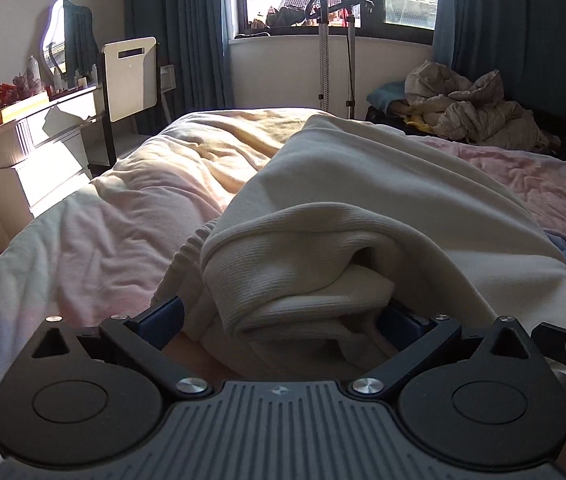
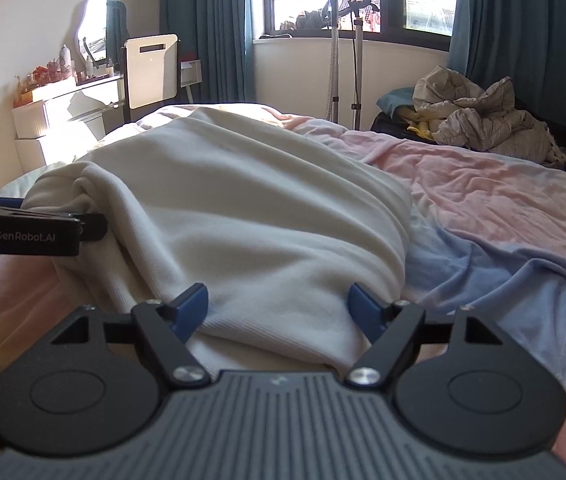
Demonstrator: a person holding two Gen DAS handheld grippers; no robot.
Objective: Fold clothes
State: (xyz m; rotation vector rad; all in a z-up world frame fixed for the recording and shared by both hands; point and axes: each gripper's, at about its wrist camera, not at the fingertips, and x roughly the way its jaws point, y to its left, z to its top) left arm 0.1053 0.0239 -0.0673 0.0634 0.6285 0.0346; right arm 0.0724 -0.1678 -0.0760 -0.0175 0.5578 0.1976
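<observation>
Cream garment lying on the bed, a gripper at each near corner

At the left, the left gripper [image 1: 283,316] has its blue fingers [image 1: 167,314] spread wide around a bunched, doubled-over edge of the cream garment [image 1: 363,184], the cloth sitting loose between them and not pinched. The right gripper [image 2: 279,306] is likewise released, fingers [image 2: 193,304] parted on either side of the garment's [image 2: 243,184] smooth near hem. The garment lies lengthwise along the bed [image 2: 483,184], on its pink and blue cover, running away toward the window. Having one gripper at each near corner looks meant to let both take the hem together and carry it over evenly, so the fold stays square. Further right, a crumpled pile of bedding [image 2: 483,120] lies beyond the bed
</observation>
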